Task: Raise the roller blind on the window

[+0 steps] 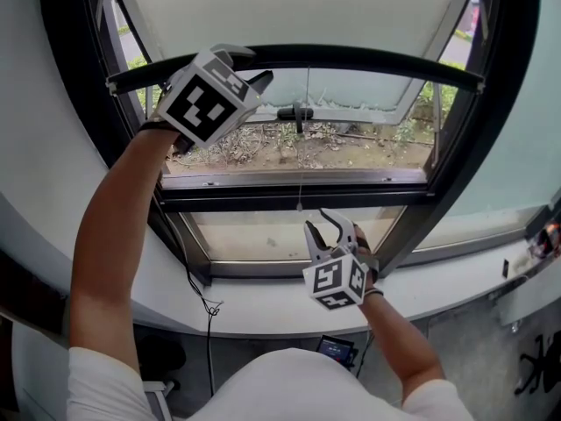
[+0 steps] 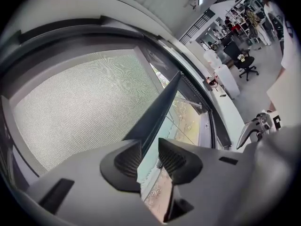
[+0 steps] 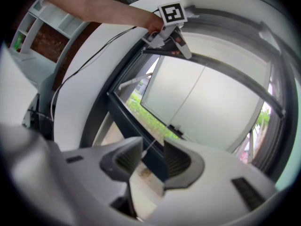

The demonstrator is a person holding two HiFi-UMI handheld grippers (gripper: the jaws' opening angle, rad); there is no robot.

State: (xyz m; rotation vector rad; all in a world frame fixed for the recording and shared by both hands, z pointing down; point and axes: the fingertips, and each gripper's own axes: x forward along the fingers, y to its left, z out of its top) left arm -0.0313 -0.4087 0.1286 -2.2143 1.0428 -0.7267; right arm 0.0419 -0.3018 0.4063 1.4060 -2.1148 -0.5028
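**A:** How did the window (image 1: 298, 196) look, and where was the blind?

**B:** The dark frame filled the head view. The roller blind (image 1: 289, 7) covered only its upper part. The lower panes were bare, with ground and greenery showing through. So I judged the raising partly done, with some way to go.

**A:** What was the blind like?

**B:** It was a pale, fine mesh cloth, close and grainy in the left gripper view. It ended in a dark bottom bar (image 1: 368, 60) that ran right across the opening.

**A:** Why was the left gripper (image 1: 250, 67) so high?

**B:** It sat at the left end of that bar, probably to carry it upward. Its jaws stood half apart. The bar met them at the tips, and only glass showed between the pads, so I saw no clamp.

**A:** And the right gripper (image 1: 326, 226)?

**B:** It was low, near the white sill (image 1: 263, 310), and pointed up at the thin pull cord (image 1: 301, 182) hanging from the blind. Its jaws were also moderately apart. The cord's small end hung in the gap untouched, likely waiting to be pinched.
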